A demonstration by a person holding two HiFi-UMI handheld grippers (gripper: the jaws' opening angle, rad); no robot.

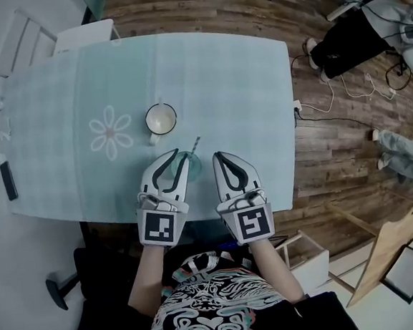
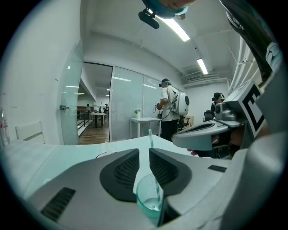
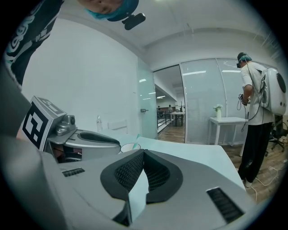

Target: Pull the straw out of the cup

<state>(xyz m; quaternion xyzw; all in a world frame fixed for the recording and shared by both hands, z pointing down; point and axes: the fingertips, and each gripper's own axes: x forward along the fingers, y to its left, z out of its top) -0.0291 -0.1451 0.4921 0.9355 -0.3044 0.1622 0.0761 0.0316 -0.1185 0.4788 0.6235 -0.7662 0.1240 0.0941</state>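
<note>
The cup (image 2: 150, 200) is a small tumbler of clear green plastic with a stippled wall. It stands near the front edge of the surface (image 1: 221, 87), and the straw (image 2: 151, 139), a thin tube striped teal and white, leans out of it. The left claw (image 2: 144, 150) is released: its grey plastic jaws, lined with dark ribbed pads, stand a narrow gap apart. The cup shows through that gap, its right side hidden behind the right jaw, and neither pad can be seen pressing on it. The right claw (image 3: 143, 151) is clenched, its tips meeting over a teardrop hollow that frames only cloth, and it hangs just beside the left one. Each claw carries a cube with black-and-white square markers (image 1: 159, 227) at its rear. A round white mug (image 1: 161, 119) with a side handle stands just beyond the cup. The surface is a rectangle with rounded corners, covered by a pale teal checked cloth printed with a white flower (image 1: 110, 132). A flat black slab (image 1: 8, 180) lies at its left edge. The floor (image 1: 334, 149) is rough, dark wooden planking crossed by white cables (image 1: 331, 107). The room has white walls, glass partitions (image 2: 128, 108), ceiling strip lights (image 2: 177, 28) and a small white table (image 2: 145, 120). A person wearing a white backpack (image 3: 258, 103) stands beside that table.
</note>
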